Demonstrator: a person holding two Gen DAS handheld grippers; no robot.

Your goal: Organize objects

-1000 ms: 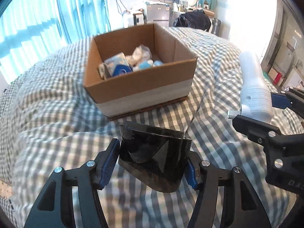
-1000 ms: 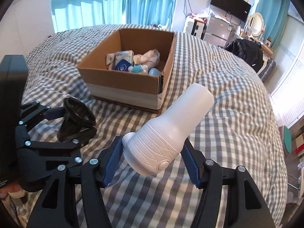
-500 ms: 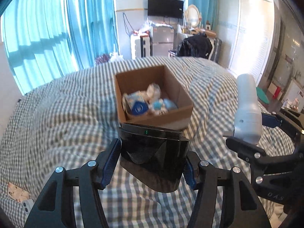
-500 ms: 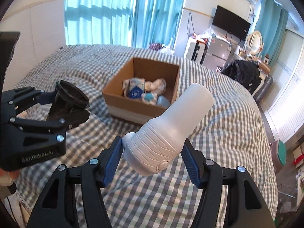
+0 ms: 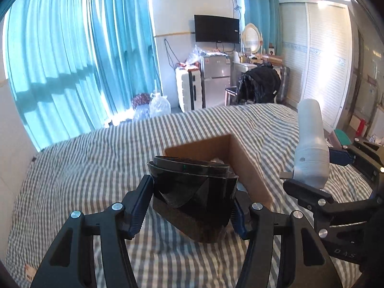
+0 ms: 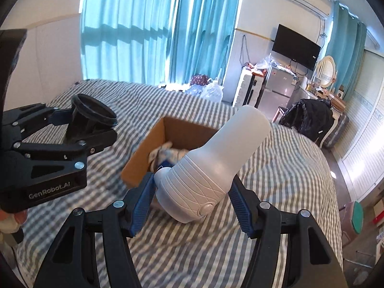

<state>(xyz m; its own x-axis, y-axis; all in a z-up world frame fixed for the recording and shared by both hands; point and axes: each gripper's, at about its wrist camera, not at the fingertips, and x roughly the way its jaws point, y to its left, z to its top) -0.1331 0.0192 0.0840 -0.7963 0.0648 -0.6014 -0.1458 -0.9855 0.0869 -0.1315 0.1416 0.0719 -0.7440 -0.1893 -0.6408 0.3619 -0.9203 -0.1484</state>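
My left gripper (image 5: 192, 206) is shut on a black funnel-shaped holder (image 5: 194, 192), held high above the checked bed. The same holder shows in the right wrist view (image 6: 91, 122). My right gripper (image 6: 194, 206) is shut on a white ribbed device (image 6: 211, 168) with a round button; it also shows in the left wrist view (image 5: 310, 144). An open cardboard box (image 6: 148, 153) sits on the bed beyond both grippers, with soft blue and white packets (image 6: 163, 156) inside. In the left wrist view the box (image 5: 242, 160) is mostly hidden behind the holder.
The bed (image 5: 96, 168) has a grey-and-white checked cover. Teal curtains (image 5: 72, 60) hang behind it. A small fridge (image 5: 214, 76), a wall TV (image 5: 217, 28), a chair with a black coat (image 5: 260, 84) and a white wardrobe (image 5: 324, 60) stand beyond the bed.
Both grippers have risen and tilted up with their objects. The box has dropped lower in both views, and more of the room shows.
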